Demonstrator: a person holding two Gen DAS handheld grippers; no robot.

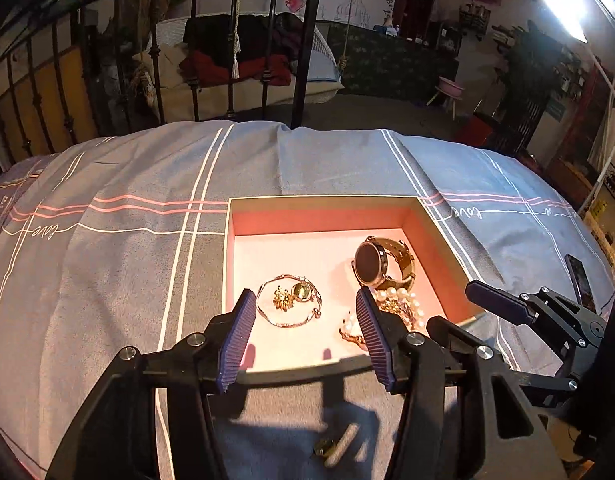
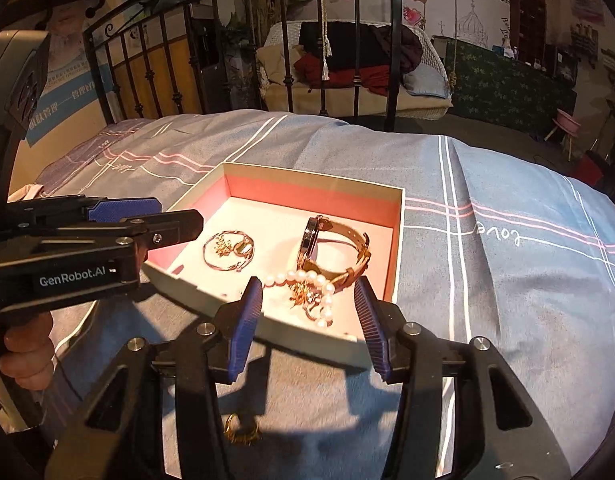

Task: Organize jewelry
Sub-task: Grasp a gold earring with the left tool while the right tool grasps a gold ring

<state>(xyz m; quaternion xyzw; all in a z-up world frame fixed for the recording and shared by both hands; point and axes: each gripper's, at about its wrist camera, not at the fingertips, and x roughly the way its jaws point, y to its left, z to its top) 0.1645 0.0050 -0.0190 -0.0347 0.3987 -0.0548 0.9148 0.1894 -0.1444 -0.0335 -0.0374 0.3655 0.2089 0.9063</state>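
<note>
We take as our landmark the shallow square cardboard box with pink lining (image 1: 411,216), which lies open on the grey-blue bedspread with white and pink stripes (image 1: 127,240); inside the box, toward its right half, stands the gold-strapped wristwatch with a dark round face (image 1: 373,262), tipped on its edge; just in front of the watch, close to the box's near wall, lies the strand of white pearls tangled with gold links (image 2: 319,292), touching the watch strap; in the box's left half rests the thin gold bangle with small gold charms inside its loop (image 1: 289,300), apart from the watch and pearls; outside the box, on the bedspread just before its near wall, we see a small gold ring-like piece (image 2: 241,430) beside a pale short stick (image 1: 339,446), which we cannot identify; the left gripper with ribbed blue pads (image 1: 305,336) hangs over the box's near-left edge, its jaws apart with nothing between them, the bangle showing through the gap; the right gripper of the same make (image 2: 309,324) hangs over the box's near-right edge, jaws likewise parted and empty above the pearls; a person's hand (image 2: 25,350) grasps the left gripper's handle, left of the box.
</note>
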